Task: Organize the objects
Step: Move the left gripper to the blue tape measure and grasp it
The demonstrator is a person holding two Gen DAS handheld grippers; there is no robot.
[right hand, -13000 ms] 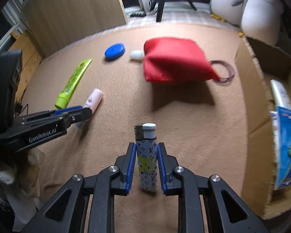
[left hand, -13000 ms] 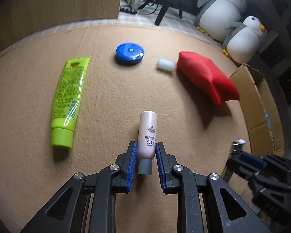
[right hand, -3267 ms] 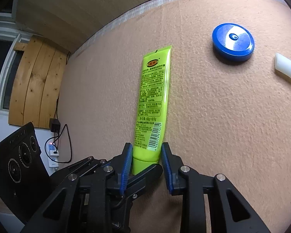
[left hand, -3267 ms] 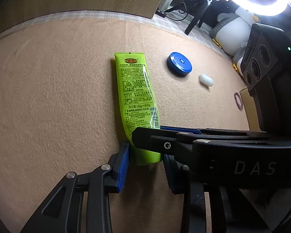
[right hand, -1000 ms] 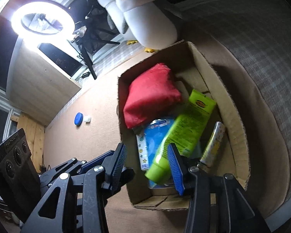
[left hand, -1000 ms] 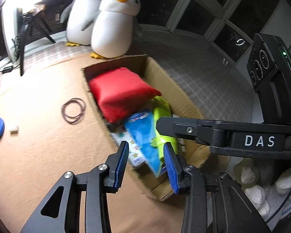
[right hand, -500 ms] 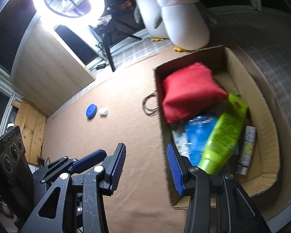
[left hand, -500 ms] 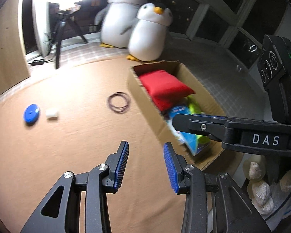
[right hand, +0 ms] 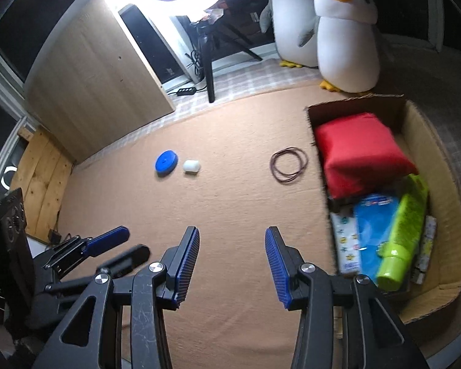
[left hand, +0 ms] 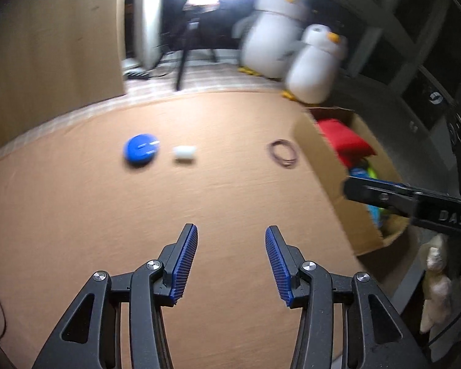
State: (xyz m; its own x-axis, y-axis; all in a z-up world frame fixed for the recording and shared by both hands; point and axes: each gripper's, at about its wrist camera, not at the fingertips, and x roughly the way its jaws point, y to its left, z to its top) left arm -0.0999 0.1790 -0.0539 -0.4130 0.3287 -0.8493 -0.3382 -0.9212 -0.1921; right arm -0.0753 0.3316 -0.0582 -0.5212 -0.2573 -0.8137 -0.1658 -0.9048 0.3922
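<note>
In the cardboard box at the mat's right edge, the green tube lay with its long axis running front to back, cap toward the near wall, beside a blue packet and below the red pouch. Both the right gripper and the left gripper hung over the tan mat with jaws apart, empty. A blue disc, white capsule and wire loop lay mid-mat.

The letters "DAS" stand on the side of the right gripper, beside the cardboard box.
</note>
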